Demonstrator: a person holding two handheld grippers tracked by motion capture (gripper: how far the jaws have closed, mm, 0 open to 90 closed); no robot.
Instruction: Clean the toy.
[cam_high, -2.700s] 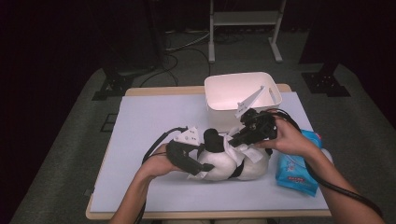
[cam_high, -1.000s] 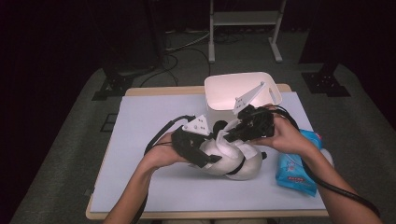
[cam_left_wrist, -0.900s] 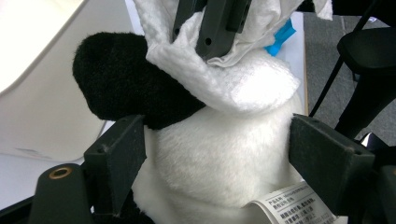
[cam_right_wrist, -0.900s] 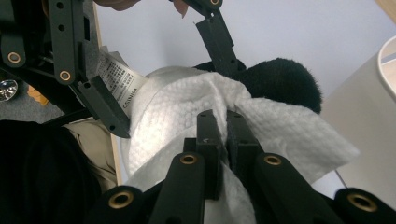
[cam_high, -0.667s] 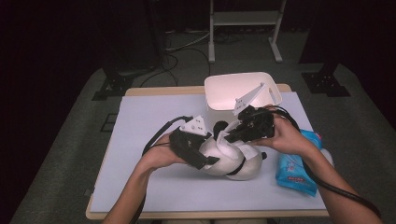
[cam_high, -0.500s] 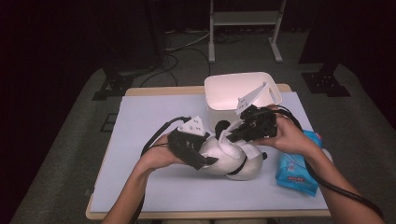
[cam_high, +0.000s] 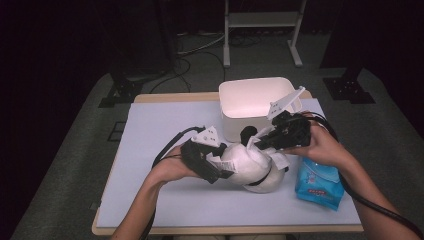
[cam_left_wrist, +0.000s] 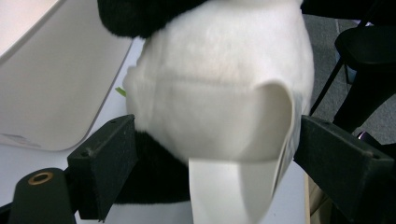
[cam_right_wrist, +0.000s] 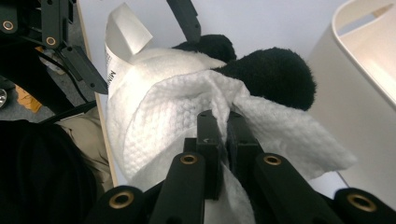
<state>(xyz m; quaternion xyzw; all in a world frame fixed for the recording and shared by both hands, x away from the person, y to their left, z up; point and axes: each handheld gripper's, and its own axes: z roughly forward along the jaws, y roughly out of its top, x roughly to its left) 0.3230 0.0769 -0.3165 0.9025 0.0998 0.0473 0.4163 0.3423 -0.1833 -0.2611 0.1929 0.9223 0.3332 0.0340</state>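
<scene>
Pressing white textured wipe (cam_right_wrist: 187, 126), pinched in right gripper (cam_right_wrist: 223, 122), onto black-and-white plush panda (cam_high: 250, 162) clamped leftward by left gripper (cam_left_wrist: 212, 154).

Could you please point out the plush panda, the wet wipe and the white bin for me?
plush panda (cam_left_wrist: 210, 107), left gripper view, white body between the jaws.
wet wipe (cam_right_wrist: 173, 121), right gripper view, textured sheet draped over the panda.
white bin (cam_high: 250, 97), high view, its inner wall.
</scene>
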